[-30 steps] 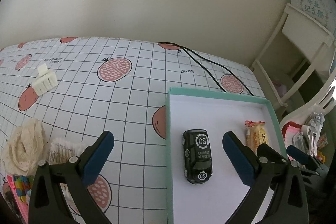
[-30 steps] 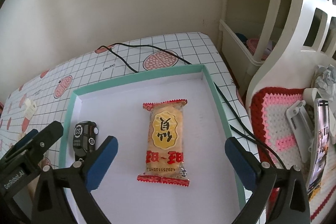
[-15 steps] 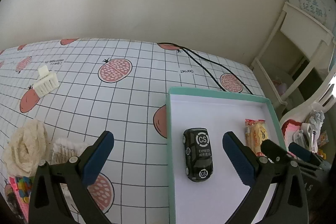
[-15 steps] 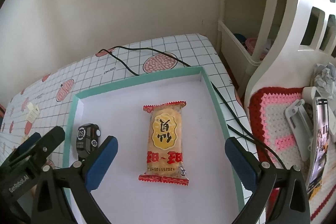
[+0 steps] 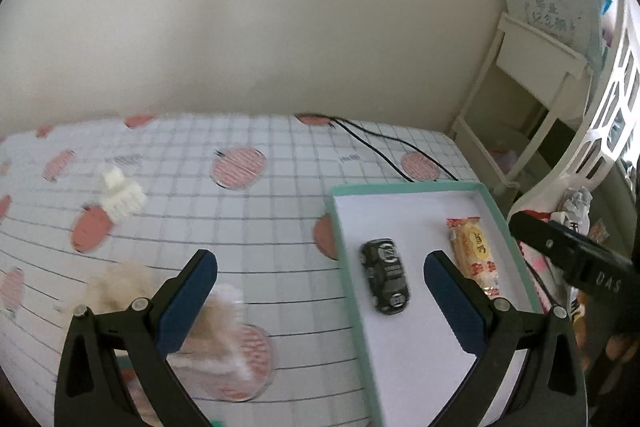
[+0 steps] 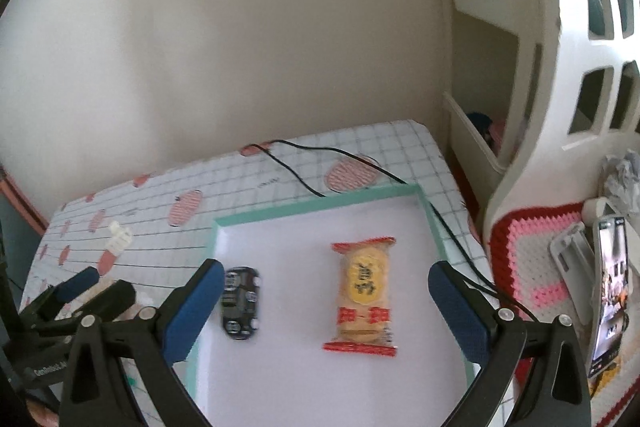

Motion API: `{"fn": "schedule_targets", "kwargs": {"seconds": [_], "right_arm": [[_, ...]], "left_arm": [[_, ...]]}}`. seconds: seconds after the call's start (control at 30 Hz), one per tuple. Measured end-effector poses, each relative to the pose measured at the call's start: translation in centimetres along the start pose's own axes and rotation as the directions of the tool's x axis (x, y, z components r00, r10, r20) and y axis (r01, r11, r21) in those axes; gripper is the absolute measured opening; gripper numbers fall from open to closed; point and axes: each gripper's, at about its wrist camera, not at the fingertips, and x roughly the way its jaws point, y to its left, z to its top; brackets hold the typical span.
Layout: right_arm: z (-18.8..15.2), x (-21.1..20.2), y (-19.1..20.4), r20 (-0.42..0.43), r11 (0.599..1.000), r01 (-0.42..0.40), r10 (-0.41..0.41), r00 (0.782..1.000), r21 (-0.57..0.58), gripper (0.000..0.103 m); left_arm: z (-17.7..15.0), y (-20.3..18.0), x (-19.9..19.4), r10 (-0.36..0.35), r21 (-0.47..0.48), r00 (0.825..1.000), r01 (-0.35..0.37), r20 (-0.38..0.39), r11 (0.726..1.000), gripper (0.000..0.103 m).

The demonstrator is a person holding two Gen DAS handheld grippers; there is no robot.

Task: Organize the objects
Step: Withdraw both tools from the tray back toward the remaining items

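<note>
The toy car (image 5: 385, 281), black with white round markings, is lying inside the shallow teal-rimmed box (image 5: 416, 188), on its white floor, near the left wall. A snack packet (image 6: 363, 293), yellow with red ends, is lying apart from it in the same box. The left gripper (image 5: 320, 297) is hovering with jaws spread wide, gripping nothing; the right gripper (image 6: 326, 305) is likewise gaping and empty above the box. A gridded tablecloth (image 5: 192, 203) with pink fruit prints is covering the table, carrying a white hair clip (image 5: 119, 195) and a black cable (image 6: 320, 167). A plain cream wall (image 5: 280, 27) is standing behind.
</note>
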Motion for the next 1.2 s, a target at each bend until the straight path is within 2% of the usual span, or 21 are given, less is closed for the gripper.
{"fn": "schedule_targets", "kwargs": {"seconds": [0.13, 0.37, 0.53, 0.7, 0.8, 0.93, 1.07, 1.2], "right_arm": [[0.1, -1.6, 2.3, 0.045, 0.998, -0.047, 0.049, 0.998, -0.047, 0.103], [-0.3, -3.6, 7.9, 0.068, 0.98, -0.136, 0.147, 0.987, -0.144, 0.103], [-1.3, -3.6, 11.8, 0.027, 0.959, -0.181, 0.191, 0.981, -0.216, 0.103], [-3.2, -4.0, 15.3, -0.017, 0.934, -0.2, 0.204, 0.979, -0.296, 0.103], [-4.2, -3.6, 17.0, -0.065, 0.922, -0.239, 0.23, 0.971, -0.306, 0.103], [-5.6, -3.2, 18.7, -0.132, 0.903, -0.294, 0.266, 0.955, -0.312, 0.103], [-7.4, -2.4, 20.9, -0.186, 0.884, -0.318, 0.268, 0.945, -0.343, 0.103], [-9.1, -1.7, 22.2, -0.228, 0.87, -0.335, 0.265, 0.937, -0.362, 0.102]], "left_arm": [[-0.1, 2.1, -2.6, 0.004, 0.019, 1.0, -0.004, 0.001, 1.0, 0.103], [-0.1, 6.5, -7.1, -0.034, -0.061, 0.999, 0.036, 0.033, 0.997, 0.103], [-1.3, 9.7, -10.0, 0.027, -0.085, 0.996, -0.02, 0.083, 0.996, 0.103], [-3.4, 13.2, -11.7, 0.109, -0.115, 0.992, -0.102, 0.06, 0.988, 0.103], [-5.1, 15.2, -12.0, 0.147, -0.16, 0.989, -0.14, 0.029, 0.977, 0.103], [-7.1, 17.1, -11.7, 0.143, -0.207, 0.989, -0.146, -0.028, 0.967, 0.103], [-9.2, 18.4, -11.7, 0.144, -0.24, 0.989, -0.148, -0.033, 0.959, 0.103], [-10.5, 19.4, -11.0, 0.115, -0.274, 0.992, -0.126, -0.057, 0.953, 0.103]]}}
